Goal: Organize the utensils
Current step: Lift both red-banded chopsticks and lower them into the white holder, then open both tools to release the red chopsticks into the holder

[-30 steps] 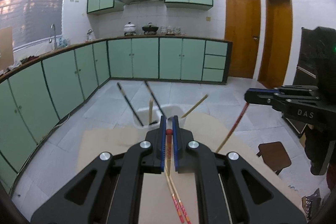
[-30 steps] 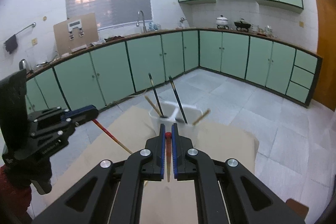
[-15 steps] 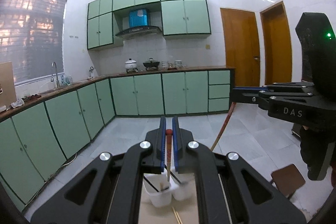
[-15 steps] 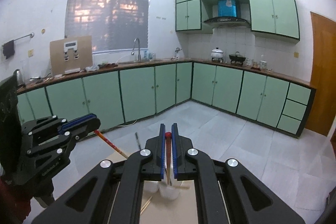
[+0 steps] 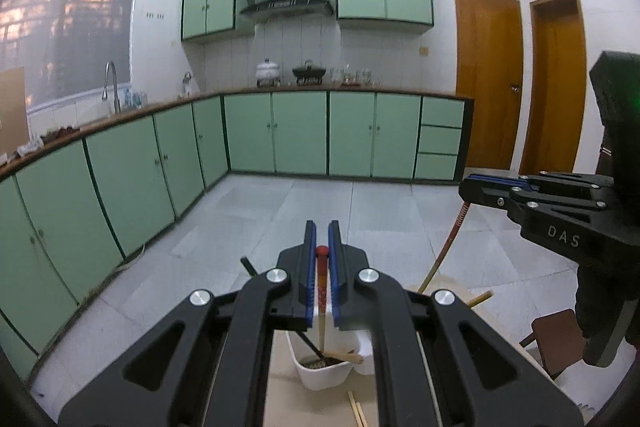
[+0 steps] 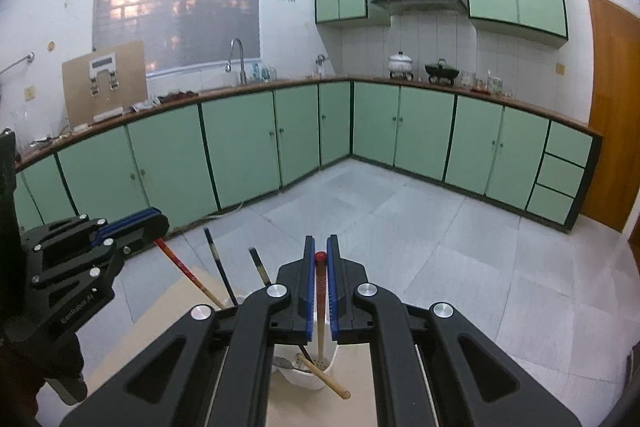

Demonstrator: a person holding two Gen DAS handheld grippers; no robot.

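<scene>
Now each gripper, left gripper (image 5: 322,241) and right gripper (image 6: 320,253), clamps one slender red-capped chopstick (image 5: 321,283) above a white plastic holder (image 5: 322,375).

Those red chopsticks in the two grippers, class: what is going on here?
A person holds a gripper in each hand. The left gripper is shut on a red chopstick, and the right gripper is shut on another red chopstick. Both chopsticks hang tip-down over a white utensil holder that already has utensils in it. Neither is released yet.
</scene>
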